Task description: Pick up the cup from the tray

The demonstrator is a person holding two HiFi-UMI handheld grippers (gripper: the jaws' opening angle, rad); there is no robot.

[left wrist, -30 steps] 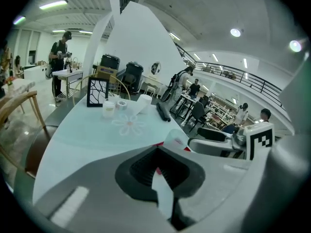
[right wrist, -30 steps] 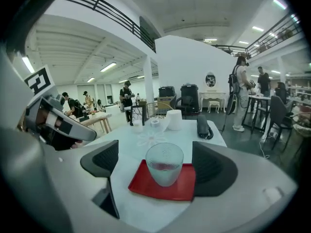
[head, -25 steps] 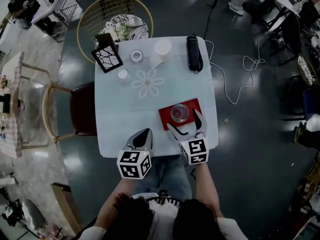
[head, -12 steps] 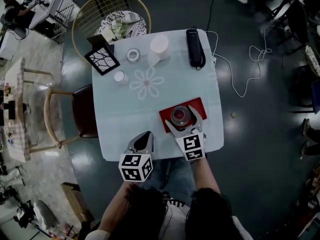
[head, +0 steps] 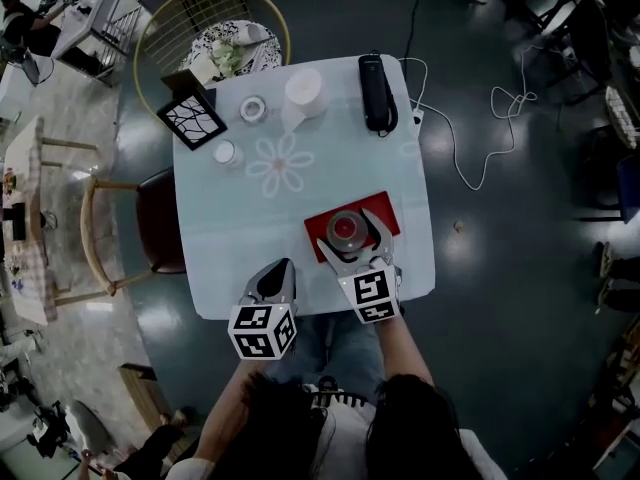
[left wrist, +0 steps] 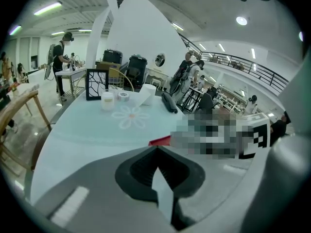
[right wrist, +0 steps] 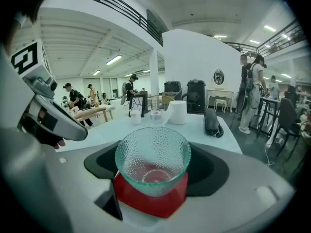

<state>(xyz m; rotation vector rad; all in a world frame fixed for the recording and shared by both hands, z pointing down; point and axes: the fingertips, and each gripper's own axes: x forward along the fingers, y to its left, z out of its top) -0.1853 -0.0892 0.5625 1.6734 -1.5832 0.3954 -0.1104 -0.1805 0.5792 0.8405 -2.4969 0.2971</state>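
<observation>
A clear dimpled glass cup [head: 345, 229] [right wrist: 152, 159] stands upright on a small red tray [head: 322, 225] [right wrist: 146, 202] near the table's front right. My right gripper [head: 348, 236] [right wrist: 155, 176] is open, with one jaw on each side of the cup; I cannot tell whether the jaws touch it. My left gripper [head: 281, 268] [left wrist: 156, 149] is shut on nothing and rests over the table's front edge, left of the tray.
At the back of the pale table [head: 230, 238] are a black handset [head: 374, 93], a white paper roll [head: 303, 88], a tape roll [head: 252, 109], a small jar [head: 226, 152] and a framed picture [head: 190, 120]. A wire chair [head: 180, 23] stands behind, a wooden chair [head: 105, 233] at the left.
My right gripper has moved forward so that its open jaws now stand on both sides of the cup. The left gripper has stayed by the front edge.
</observation>
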